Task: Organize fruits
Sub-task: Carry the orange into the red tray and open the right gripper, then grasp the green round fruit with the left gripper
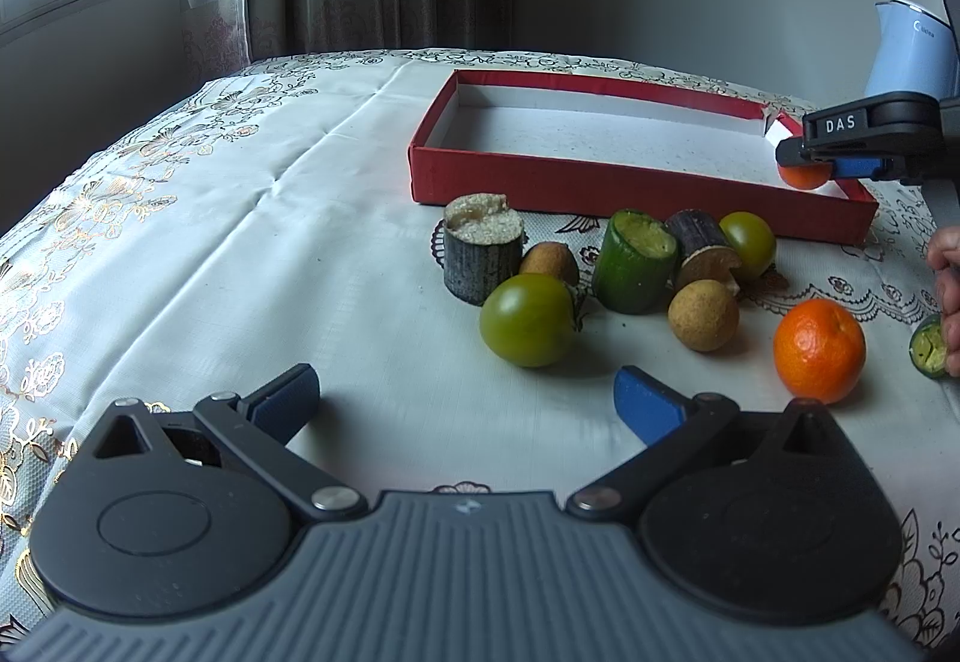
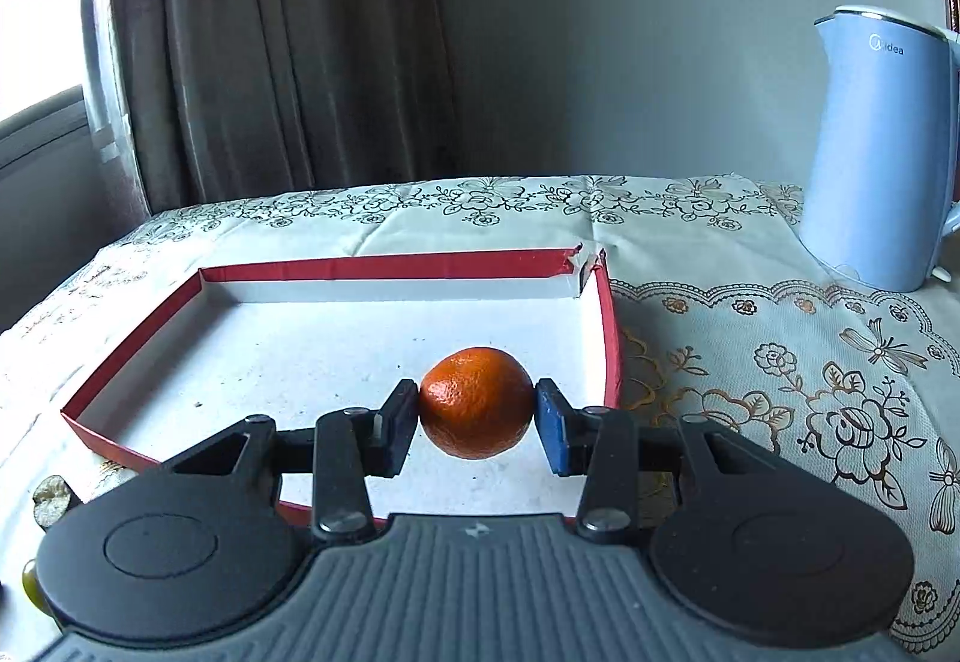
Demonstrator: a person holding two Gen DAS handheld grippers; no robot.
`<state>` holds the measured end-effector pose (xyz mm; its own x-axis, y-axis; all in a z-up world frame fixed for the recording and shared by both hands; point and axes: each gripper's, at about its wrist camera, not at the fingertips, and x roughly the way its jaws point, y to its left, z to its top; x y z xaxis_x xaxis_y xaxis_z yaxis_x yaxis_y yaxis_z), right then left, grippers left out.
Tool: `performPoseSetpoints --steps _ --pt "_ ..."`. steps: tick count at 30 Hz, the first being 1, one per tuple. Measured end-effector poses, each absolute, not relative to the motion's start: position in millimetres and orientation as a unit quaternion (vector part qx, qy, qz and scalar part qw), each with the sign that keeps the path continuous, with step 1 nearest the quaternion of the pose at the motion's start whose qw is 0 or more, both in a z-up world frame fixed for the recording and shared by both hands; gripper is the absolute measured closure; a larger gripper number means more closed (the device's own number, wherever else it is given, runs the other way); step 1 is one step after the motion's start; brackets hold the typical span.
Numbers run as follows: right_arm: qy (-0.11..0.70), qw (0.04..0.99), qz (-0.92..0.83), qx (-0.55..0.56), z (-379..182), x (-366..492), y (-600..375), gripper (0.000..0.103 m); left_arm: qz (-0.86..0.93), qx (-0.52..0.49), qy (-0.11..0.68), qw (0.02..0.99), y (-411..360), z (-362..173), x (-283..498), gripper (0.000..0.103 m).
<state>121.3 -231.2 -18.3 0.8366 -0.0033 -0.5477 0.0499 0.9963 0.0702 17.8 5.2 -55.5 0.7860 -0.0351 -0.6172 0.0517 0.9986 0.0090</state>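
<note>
Right wrist view, right gripper [image 2: 477, 413] clamping mandarin [image 2: 475, 403] over red box [image 2: 611, 338], left gripper [image 1: 465, 401] spread wide

A small orange mandarin [image 2: 475, 403] hangs clamped between the pads of the right tongs [image 2: 477, 419], over the near right part of a shallow red box [image 2: 384, 266] with a white floor and a torn far corner; on the desk just before the box lie a second mandarin [image 1: 819, 350], two green tomatoes [image 1: 528, 320] [image 1: 748, 245], two tan round fruits [image 1: 703, 315] [image 1: 549, 262], and cut cane stubs, one green [image 1: 637, 261], two dark [image 1: 483, 254] [image 1: 702, 242].
</note>
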Motion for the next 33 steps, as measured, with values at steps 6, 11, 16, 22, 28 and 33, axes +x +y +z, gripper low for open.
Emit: performPoseSetpoints --steps 6,11,16,22,28,33 --pt "0.268 0.962 -0.021 0.04 -15.3 98.7 -235.4 0.049 -0.023 0.013 0.326 0.945 5.3 -55.5 17.8 0.0" --pt "0.193 0.981 0.001 0.025 1.0 27.8 -229.8 0.034 -0.023 0.013 0.326 0.945 5.3 -55.4 17.8 0.0" --pt "0.179 0.983 0.025 0.002 -7.9 -35.6 -220.0 0.031 -0.023 0.013 0.326 0.945 5.4 -55.4 17.8 0.0" --pt "0.201 0.977 0.068 -0.018 -20.8 -69.6 -202.8 0.031 -0.024 0.011 0.326 0.945 5.2 -56.0 18.0 0.0" --pt "0.238 0.967 0.082 -0.037 -34.9 -77.9 -185.1 0.028 -0.033 -0.008 0.317 0.948 11.6 -54.7 17.5 0.0" --pt "0.233 0.969 0.074 -0.033 -34.5 -80.2 -188.2 0.019 -0.041 -0.011 0.302 0.953 14.4 -48.2 13.1 0.0"
